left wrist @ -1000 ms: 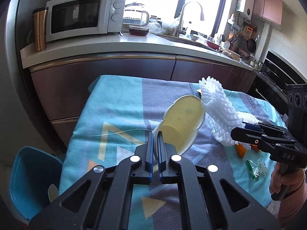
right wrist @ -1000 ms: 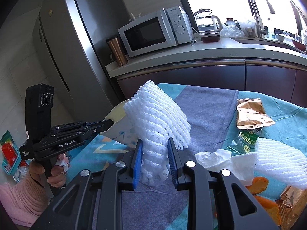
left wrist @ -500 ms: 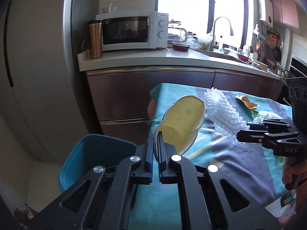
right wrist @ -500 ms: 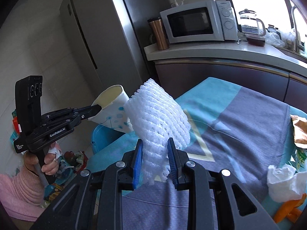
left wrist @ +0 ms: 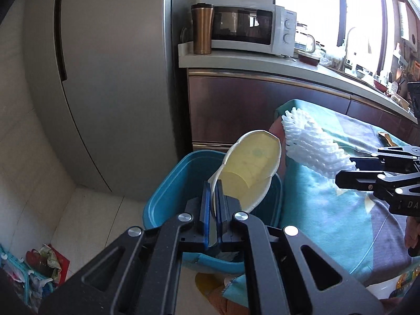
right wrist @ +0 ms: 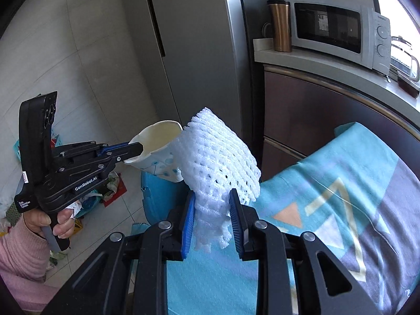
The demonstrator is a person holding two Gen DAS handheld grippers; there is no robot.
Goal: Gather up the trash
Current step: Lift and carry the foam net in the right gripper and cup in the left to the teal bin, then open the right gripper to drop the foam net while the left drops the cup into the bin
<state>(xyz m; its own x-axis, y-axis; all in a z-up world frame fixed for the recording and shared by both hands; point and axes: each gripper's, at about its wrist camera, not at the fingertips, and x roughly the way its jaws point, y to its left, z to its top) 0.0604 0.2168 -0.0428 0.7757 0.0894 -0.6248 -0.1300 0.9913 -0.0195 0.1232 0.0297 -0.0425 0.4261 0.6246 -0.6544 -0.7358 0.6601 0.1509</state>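
Observation:
My left gripper is shut on the rim of a crushed paper cup, cream inside, held over the blue trash bin on the floor by the table's end. The cup and left gripper also show in the right wrist view. My right gripper is shut on a white foam fruit net, held above the table edge just right of the bin. The net and right gripper also show in the left wrist view.
A teal and grey patterned cloth covers the table. A grey fridge stands behind the bin. A counter with a microwave and a copper tumbler is beyond. Bags and clutter lie on the floor at left.
Both grippers have swung left off the table. The cup now hangs over the blue bin and the foam net has reached the table's edge beside it.

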